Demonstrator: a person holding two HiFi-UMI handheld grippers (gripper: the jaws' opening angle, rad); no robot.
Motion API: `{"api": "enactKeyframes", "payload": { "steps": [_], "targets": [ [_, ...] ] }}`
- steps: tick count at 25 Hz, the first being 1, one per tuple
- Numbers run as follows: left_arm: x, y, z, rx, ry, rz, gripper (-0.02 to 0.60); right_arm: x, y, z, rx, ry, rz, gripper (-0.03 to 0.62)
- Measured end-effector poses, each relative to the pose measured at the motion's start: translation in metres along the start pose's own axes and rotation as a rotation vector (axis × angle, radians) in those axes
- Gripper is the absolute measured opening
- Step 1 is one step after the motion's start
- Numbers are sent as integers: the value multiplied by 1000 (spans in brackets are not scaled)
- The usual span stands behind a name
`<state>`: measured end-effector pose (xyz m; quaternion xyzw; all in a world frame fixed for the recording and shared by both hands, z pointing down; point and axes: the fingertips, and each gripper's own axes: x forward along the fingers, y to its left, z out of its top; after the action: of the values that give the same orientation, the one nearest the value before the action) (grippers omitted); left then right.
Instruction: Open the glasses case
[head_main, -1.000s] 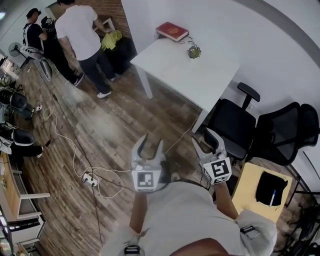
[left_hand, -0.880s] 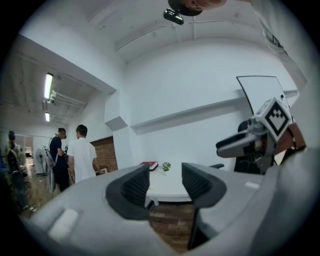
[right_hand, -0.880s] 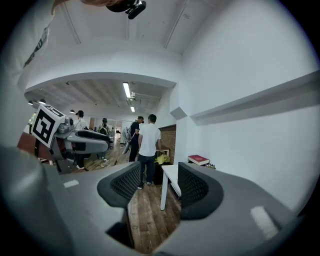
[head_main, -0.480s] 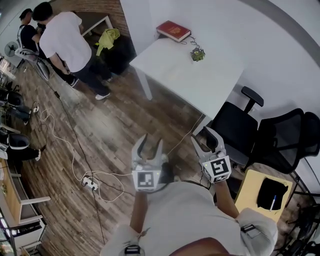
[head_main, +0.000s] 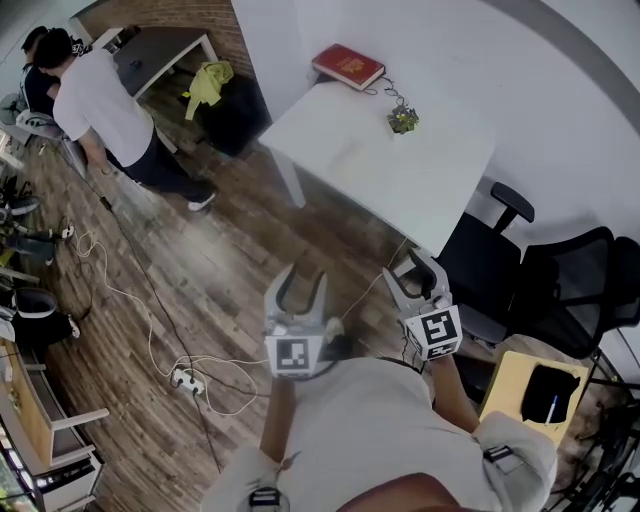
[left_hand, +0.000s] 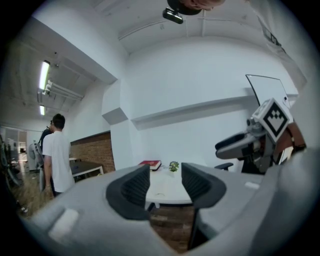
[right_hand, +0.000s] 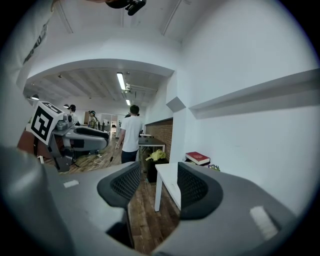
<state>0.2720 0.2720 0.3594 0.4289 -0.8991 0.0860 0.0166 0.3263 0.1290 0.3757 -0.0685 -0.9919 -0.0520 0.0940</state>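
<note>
Glasses case cannot be made out yet, so bring your grey left gripper (head_main: 300, 286) and right gripper (head_main: 414, 277), jaws spread and empty, steadily toward the white rectangular table (head_main: 420, 180) and find it.

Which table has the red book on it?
The large white table: the red book lies at its far corner. The dark-topped desk and small wooden table have none.

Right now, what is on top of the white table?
On the white table lie a red book at its far corner and a small green plant beside it. No glasses case shows there; anything beneath the book is covered.
</note>
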Motion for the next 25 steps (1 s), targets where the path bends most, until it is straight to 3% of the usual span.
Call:
{"api": "enactKeyframes", "payload": {
  "steps": [16,25],
  "targets": [
    [65,74,-11,-1,-17,-68,196,94,-8,15,3,30,-57,219],
    [87,96,-11,-13,-35,-86,196,119,-13,21,-14,42,-83,219]
  ]
}}
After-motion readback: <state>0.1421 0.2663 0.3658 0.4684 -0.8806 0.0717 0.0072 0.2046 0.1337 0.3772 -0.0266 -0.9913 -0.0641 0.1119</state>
